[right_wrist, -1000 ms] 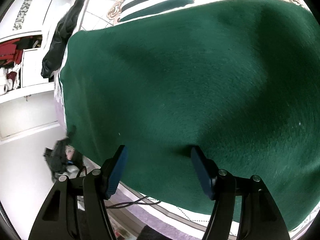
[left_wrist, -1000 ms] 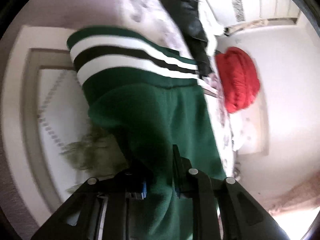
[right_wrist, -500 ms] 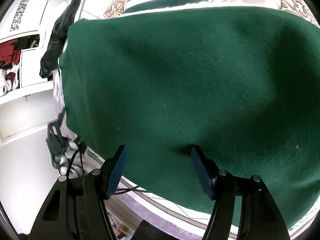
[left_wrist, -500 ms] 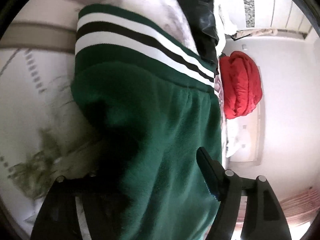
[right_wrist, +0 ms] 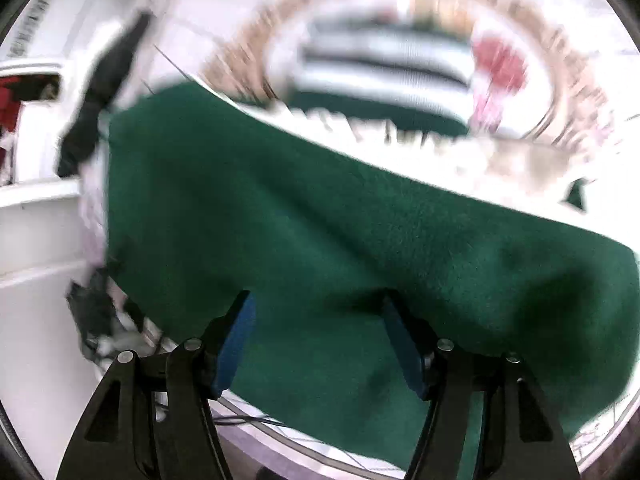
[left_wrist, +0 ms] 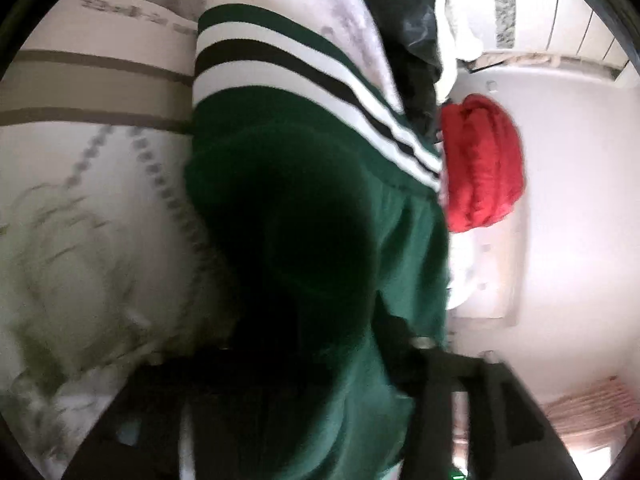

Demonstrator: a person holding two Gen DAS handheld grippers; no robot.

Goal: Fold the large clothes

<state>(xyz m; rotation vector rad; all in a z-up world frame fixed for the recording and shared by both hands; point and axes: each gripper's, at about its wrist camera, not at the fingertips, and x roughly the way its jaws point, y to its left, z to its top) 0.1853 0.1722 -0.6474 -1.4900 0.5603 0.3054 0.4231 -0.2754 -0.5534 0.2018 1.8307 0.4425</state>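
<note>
Closing, the left tongs [left_wrist: 304,384] have green garment [left_wrist: 320,216] fabric between their jaws, grip unclear in the blur; right tongs [right_wrist: 320,336] stand wide apart over the garment, pads not pinching; it lies spread on the patterned bed [right_wrist: 560,80].

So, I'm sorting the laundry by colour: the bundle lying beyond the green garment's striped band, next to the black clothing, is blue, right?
Not blue. In the left wrist view the bundle beyond the green garment's striped band, next to the black clothing, is red. The rest holds.
</note>
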